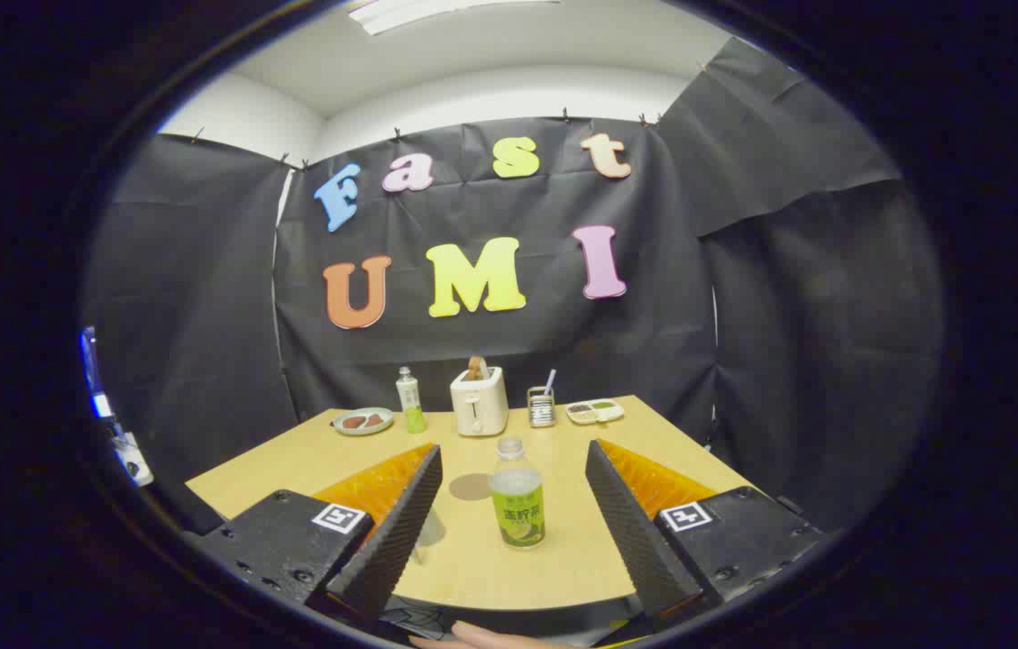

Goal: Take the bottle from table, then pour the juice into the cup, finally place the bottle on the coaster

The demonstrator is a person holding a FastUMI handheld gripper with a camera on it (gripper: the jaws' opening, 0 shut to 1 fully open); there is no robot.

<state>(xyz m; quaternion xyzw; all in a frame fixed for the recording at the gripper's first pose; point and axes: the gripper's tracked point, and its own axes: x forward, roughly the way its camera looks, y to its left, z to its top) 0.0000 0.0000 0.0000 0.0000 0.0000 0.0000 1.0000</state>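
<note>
A clear bottle [518, 498] with a green label and pale juice stands upright on the wooden table [563, 559], uncapped or with a clear cap. It stands between the fingers of my gripper [513, 448], which is open wide and touches nothing. Left of the bottle and a little further back lies a round brownish coaster [471, 487]. A faint clear cup [424, 532] seems to stand against the left finger [400, 523], partly hidden by it.
Along the table's far edge stand a plate of food [363, 421], a second green bottle [409, 401], a white toaster [479, 403], a small holder with a straw [542, 406] and a divided tray [594, 412]. A hand [472, 638] shows beneath the fingers.
</note>
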